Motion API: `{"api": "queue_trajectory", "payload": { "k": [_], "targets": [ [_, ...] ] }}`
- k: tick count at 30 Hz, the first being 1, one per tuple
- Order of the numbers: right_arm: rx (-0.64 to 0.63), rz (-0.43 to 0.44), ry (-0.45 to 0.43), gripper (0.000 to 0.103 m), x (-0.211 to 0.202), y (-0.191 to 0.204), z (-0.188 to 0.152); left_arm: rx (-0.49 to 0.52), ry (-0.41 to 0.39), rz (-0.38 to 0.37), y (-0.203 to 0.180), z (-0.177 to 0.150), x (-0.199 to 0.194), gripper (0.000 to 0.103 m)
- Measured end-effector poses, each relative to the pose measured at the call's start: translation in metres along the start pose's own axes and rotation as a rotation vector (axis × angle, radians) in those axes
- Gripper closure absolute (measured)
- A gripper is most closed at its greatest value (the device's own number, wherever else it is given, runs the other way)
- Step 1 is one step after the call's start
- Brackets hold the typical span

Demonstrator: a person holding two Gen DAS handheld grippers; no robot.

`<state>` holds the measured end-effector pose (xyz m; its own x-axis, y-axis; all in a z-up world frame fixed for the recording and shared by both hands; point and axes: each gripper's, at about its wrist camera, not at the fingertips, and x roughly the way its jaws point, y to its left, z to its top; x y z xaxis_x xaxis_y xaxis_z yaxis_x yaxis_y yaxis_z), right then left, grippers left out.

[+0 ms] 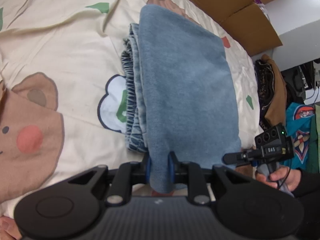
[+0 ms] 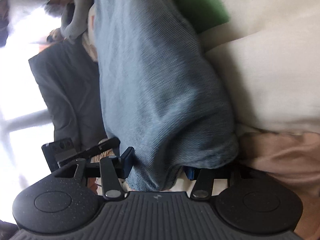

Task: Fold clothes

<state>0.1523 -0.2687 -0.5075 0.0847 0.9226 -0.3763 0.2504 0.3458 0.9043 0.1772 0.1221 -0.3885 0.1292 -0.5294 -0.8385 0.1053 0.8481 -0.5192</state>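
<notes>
Left wrist view showed the left tongs (image 1: 159,165) pinching folded jeans (image 1: 186,84) on the bed (image 1: 60,46); the right tongs (image 2: 158,165) gripped them too.

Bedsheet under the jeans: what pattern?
Cream bedsheet with cartoon bears, green shapes and a cloud; clearest in the left wrist view.

jeans (image 1: 186,92): soft matt denim twill | sheet (image 1: 60,46): matt printed cotton, creased | left gripper (image 1: 159,165): matt black plastic, ribbed

1. Left of the folded blue denim garment (image 1: 184,92), the cream bear-print bedsheet (image 1: 60,46) lies bare and passable.
2. Right of it, brown cardboard boxes (image 1: 236,6) and piled dark clothes (image 1: 270,86) crowd the bed's edge.
</notes>
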Motion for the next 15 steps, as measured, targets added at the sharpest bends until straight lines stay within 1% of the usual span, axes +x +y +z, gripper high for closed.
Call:
{"api": "queue_trajectory", "payload": {
  "k": [2, 4, 7, 10, 12, 15],
  "targets": [
    [-0.008, 0.017, 0.021, 0.068, 0.0, 0.002, 0.0, 0.002, 0.0, 0.003, -0.001, 0.0, 0.0, 0.084],
    [-0.009, 0.036, 0.039, 0.073, -0.005, 0.001, -0.002, 0.004, 0.0, 0.006, -0.001, 0.0, 0.0, 0.084],
    [-0.013, 0.04, 0.068, 0.075, -0.012, 0.001, -0.002, 0.006, 0.0, 0.011, -0.002, 0.001, 0.0, 0.084],
    [-0.045, 0.004, 0.111, 0.075, -0.01, 0.004, 0.001, -0.001, -0.001, 0.016, -0.001, 0.001, -0.001, 0.084],
    [-0.085, -0.06, 0.136, 0.075, -0.009, 0.003, 0.001, -0.008, -0.001, 0.017, -0.001, 0.002, -0.002, 0.085],
    [-0.124, -0.117, 0.166, 0.076, -0.005, 0.002, -0.003, -0.016, 0.001, 0.015, 0.001, 0.004, -0.007, 0.086]
  ]
}}
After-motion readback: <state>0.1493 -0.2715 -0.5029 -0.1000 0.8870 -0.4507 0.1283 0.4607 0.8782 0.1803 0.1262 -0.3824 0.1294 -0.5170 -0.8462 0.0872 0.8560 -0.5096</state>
